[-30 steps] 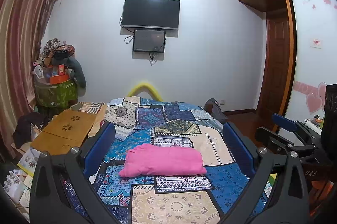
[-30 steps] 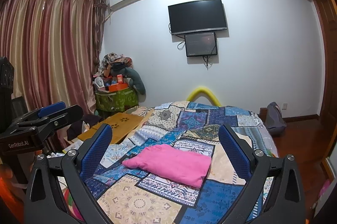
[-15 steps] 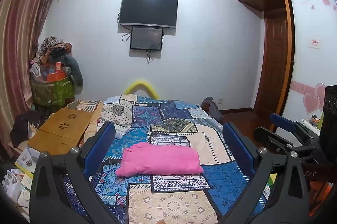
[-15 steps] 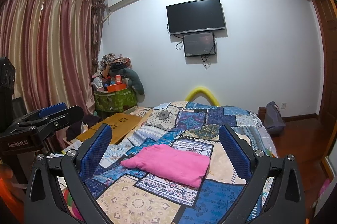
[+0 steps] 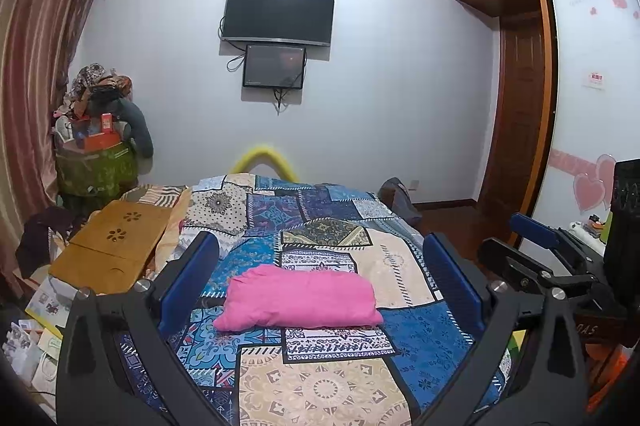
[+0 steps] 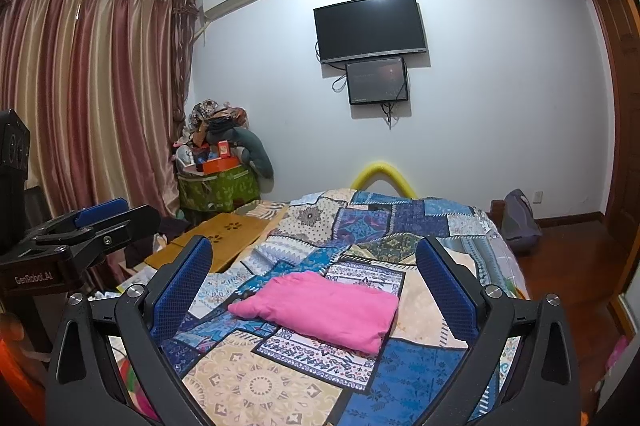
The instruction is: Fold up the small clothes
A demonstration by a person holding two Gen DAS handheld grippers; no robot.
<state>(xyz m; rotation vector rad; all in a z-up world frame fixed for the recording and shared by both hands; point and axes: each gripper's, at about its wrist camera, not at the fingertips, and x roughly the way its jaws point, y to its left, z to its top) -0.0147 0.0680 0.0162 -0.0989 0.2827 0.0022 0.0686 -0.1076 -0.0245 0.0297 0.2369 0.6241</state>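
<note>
A folded pink garment (image 5: 300,296) lies on the patchwork bedspread (image 5: 320,386); in the right wrist view the pink garment (image 6: 324,308) lies on the same bedspread (image 6: 256,382). My left gripper (image 5: 320,278) is open and empty, held above the bed with the garment framed between its blue pads. My right gripper (image 6: 314,280) is open and empty, also above the bed short of the garment. Each gripper shows in the other's view: the right one (image 5: 536,250) at the right edge, the left one (image 6: 92,226) at the left edge.
A wooden lap table (image 5: 116,246) sits at the bed's left edge, above clutter on the floor. A green bag piled with things (image 6: 218,182) stands by the curtain. A dark bag (image 6: 520,222) lies on the floor right of the bed. A wardrobe (image 5: 520,106) stands at right.
Both grippers have drifted slightly; the view tilts up a little. The pink garment stays in place on the bed. Both stay open.
</note>
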